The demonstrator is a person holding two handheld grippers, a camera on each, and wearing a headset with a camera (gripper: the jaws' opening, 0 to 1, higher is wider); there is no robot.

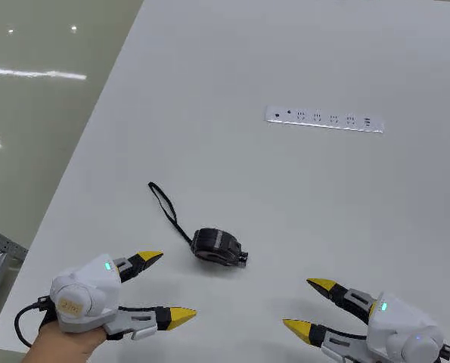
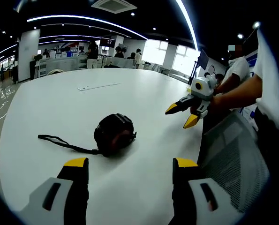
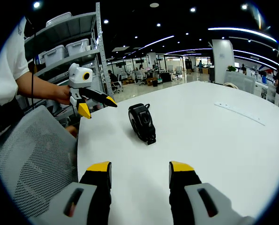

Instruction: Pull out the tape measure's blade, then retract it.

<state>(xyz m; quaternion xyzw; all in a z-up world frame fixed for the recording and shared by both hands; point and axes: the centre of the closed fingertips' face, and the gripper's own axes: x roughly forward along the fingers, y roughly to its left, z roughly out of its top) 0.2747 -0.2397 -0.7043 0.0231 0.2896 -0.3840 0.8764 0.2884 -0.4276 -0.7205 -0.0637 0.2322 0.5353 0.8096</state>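
Observation:
A black tape measure [image 1: 218,246] lies on the white table [image 1: 285,181], its black wrist strap [image 1: 166,206] trailing to the upper left; the blade is fully inside. My left gripper [image 1: 161,287] stands open at the lower left, a short way from the case. My right gripper [image 1: 309,305] is open at the lower right, also apart from it. In the left gripper view the tape measure [image 2: 113,133] sits just ahead of my open left gripper [image 2: 130,164], with the right gripper [image 2: 184,115] beyond. In the right gripper view the tape measure [image 3: 142,121] lies ahead of my open right gripper [image 3: 140,166].
A white power strip [image 1: 324,120] lies on the table farther back. The table's left edge runs diagonally beside the floor [image 1: 35,91]. A grey mesh chair [image 3: 31,154] stands close to the near edge.

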